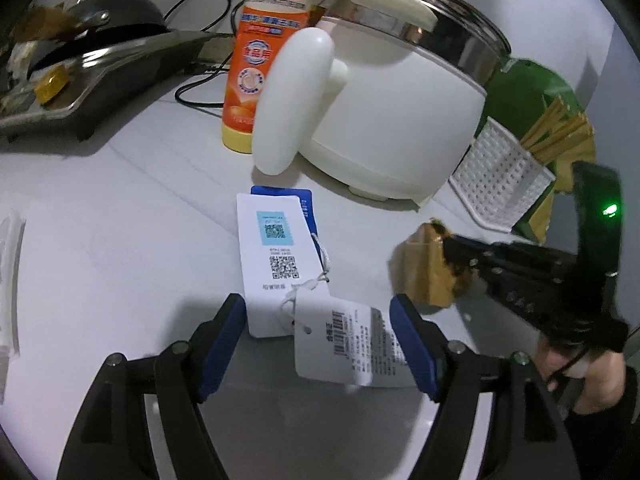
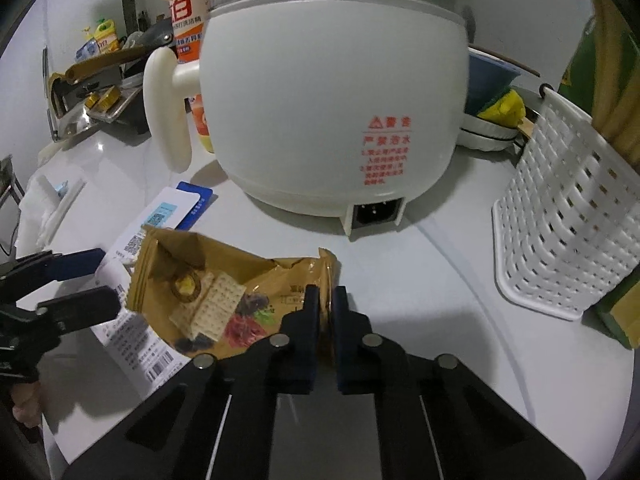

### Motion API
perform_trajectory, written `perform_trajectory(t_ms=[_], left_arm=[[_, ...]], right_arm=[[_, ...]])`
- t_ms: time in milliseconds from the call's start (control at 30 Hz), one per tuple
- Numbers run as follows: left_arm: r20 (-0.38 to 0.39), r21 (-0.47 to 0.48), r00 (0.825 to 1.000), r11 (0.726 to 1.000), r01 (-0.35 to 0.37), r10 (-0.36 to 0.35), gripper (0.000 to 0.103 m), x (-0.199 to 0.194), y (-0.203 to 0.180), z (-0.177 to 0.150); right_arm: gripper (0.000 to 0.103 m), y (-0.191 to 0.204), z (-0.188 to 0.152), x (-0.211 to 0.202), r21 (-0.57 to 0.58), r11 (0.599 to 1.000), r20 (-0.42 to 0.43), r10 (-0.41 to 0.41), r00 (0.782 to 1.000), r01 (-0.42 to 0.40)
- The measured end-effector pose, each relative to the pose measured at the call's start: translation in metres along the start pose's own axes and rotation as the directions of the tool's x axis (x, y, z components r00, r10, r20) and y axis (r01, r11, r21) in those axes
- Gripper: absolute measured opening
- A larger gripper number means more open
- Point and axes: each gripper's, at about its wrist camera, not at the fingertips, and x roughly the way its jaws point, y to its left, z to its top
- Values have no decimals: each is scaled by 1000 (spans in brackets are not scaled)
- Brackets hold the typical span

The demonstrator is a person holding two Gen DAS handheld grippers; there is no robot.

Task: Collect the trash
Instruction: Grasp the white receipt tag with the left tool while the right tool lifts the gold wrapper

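A brown cracker wrapper (image 2: 224, 280) lies crumpled on the white counter (image 2: 440, 280) in front of the cooker. My right gripper (image 2: 326, 308) is shut on the wrapper's right edge; the left wrist view shows that gripper (image 1: 452, 252) pinching the wrapper (image 1: 424, 276) from the right. White paper tags (image 1: 272, 256) on a string, with a blue card beneath them, lie flat on the counter. My left gripper (image 1: 318, 320) hangs open over the near tag, one blue pad on each side of it and neither pressing. In the right wrist view the left gripper (image 2: 105, 279) sits beside the wrapper, over the tags (image 2: 132, 340).
A white electric cooker (image 1: 400, 120) with a long handle stands just behind the tags, an orange detergent bottle (image 1: 256, 60) beside it. To the right is a white perforated basket (image 1: 500, 176) holding chopsticks. A stove with a dark pan (image 1: 108, 32) occupies the far left. White cloth (image 2: 48, 208) lies at the left edge.
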Motion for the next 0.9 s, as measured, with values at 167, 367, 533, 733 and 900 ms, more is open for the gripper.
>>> perform_trajectory(t_ms=[167, 367, 533, 733, 900], left_arm=[[-7, 99, 995, 990, -100, 101, 72, 8, -18, -3], [5, 174, 986, 971, -165, 167, 41, 15, -33, -5], [21, 153, 987, 975, -159, 157, 13, 9, -30, -2], [74, 158, 985, 973, -166, 156, 5, -19, -30, -5], [103, 170, 983, 971, -169, 153, 2, -41, -36, -10]], right_arm=[[5, -11, -1, -17, 35, 999, 39, 15, 999, -16], [5, -28, -8, -40, 64, 998, 81, 23, 996, -29], [5, -34, -14, -51, 80, 996, 99, 31, 995, -39], [5, -36, -26, -67, 89, 995, 122, 40, 992, -51], [5, -33, -30, -79, 86, 994, 144, 52, 988, -65]])
